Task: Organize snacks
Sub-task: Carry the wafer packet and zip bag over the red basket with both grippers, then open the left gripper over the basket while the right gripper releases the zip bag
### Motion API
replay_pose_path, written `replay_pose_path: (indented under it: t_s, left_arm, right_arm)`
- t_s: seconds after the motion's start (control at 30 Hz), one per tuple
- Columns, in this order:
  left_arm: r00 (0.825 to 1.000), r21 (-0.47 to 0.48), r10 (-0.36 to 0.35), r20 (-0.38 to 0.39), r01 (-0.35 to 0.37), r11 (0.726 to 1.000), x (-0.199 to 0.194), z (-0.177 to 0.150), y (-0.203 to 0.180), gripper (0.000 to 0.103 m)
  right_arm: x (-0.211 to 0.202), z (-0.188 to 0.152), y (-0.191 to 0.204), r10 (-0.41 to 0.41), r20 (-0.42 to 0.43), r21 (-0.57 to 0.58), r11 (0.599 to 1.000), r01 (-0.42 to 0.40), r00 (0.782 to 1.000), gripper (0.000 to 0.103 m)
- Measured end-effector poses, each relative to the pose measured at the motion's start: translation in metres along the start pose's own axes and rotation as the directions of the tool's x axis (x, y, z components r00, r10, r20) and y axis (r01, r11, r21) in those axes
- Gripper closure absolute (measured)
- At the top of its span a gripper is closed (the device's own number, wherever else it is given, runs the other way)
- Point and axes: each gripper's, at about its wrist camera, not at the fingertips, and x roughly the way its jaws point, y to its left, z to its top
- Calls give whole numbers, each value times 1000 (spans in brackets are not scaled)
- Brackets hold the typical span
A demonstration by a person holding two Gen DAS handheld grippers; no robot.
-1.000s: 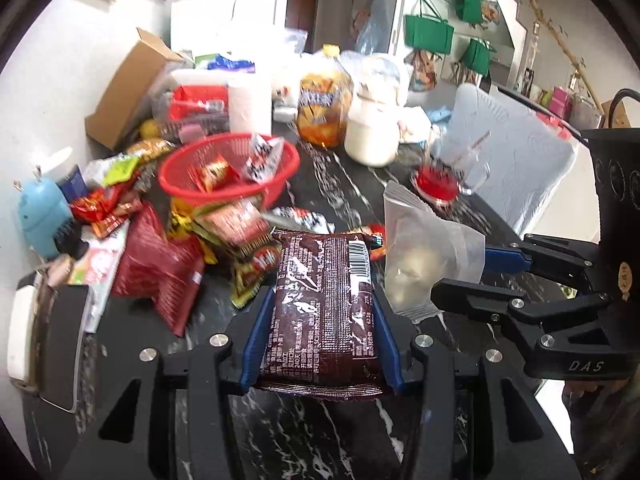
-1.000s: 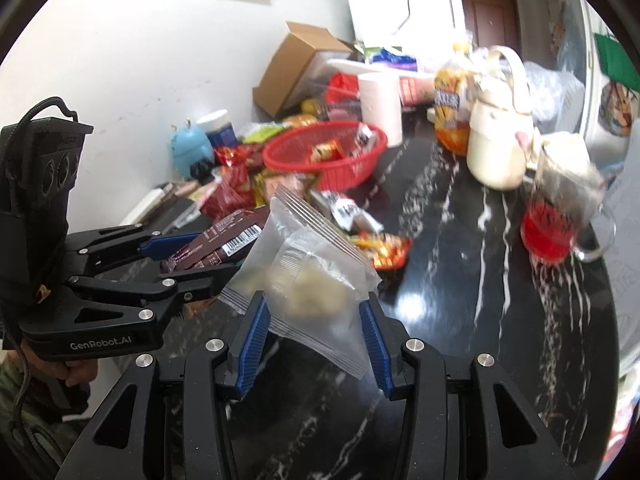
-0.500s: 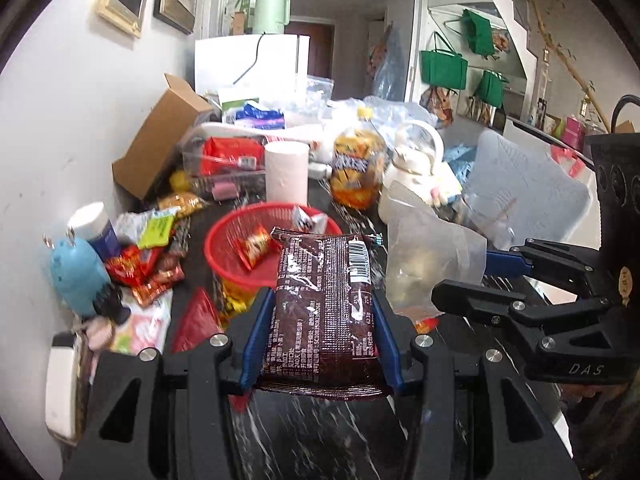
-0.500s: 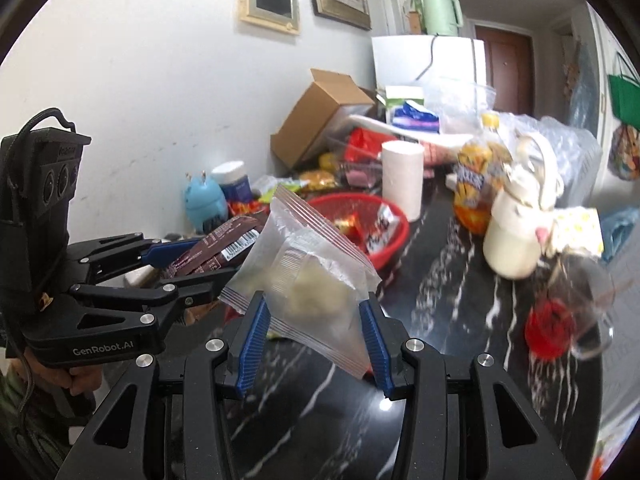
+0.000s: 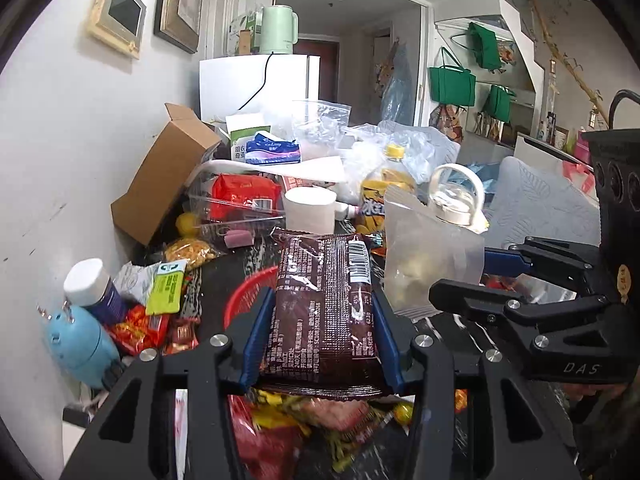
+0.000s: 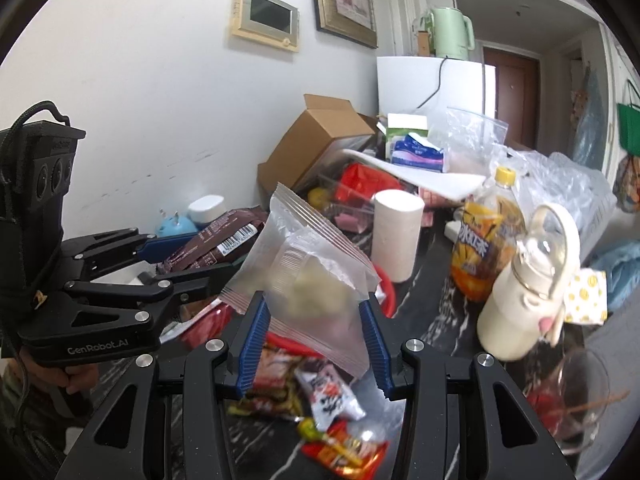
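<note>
Both packets have been carried forward over the red basket (image 5: 244, 292): the left gripper (image 5: 324, 344) fingers are clamped on the brown packet (image 5: 324, 308), the right gripper (image 6: 312, 344) fingers on the clear bag (image 6: 312, 280), so dropping seems next.

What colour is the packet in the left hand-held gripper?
Dark brown packet with white print and barcode; clearest in the left wrist view.

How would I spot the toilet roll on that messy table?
Find the white fridge against the far wall, then come down over the clutter to the tilted cardboard box. Just right of the box, the toilet roll stands upright on the dark table, left of the orange drink bottle. It is the only plain white cylinder among colourful wrappers.
</note>
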Motion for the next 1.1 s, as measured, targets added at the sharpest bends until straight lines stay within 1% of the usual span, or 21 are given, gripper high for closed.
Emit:
replay_pose_path:
  t_s: [0.17, 0.33, 0.6, 0.73, 0.9, 1.1]
  left_arm:
    - [1000, -2, 7, -20, -7, 1000, 28, 6, 13, 56]
    - [998, -5, 20, -60, -20, 1000, 58, 5, 26, 56]
    - [988, -28, 16, -153, -20, 999, 97, -12, 40, 56]
    - [981, -50, -4, -193, -6, 999, 110, -20, 43, 56]
    - [971, -36, 17, -237, -26, 999, 118, -28, 43, 56]
    - [960, -28, 23, -279, -32, 999, 123, -31, 43, 56]
  right_arm:
    - [29, 8, -10, -5, -18, -2, 1000, 5, 1000, 58]
    - [61, 8, -15, -18, -52, -28, 999, 16, 999, 58]
    - [108, -6, -25, 11, -151, -22, 1000, -14, 988, 58]
    - [121, -16, -26, 5, -192, -30, 1000, -11, 981, 58]
    - [130, -23, -23, 2, -223, -48, 999, -13, 975, 58]
    - [137, -27, -16, 6, -251, -84, 996, -28, 968, 56]
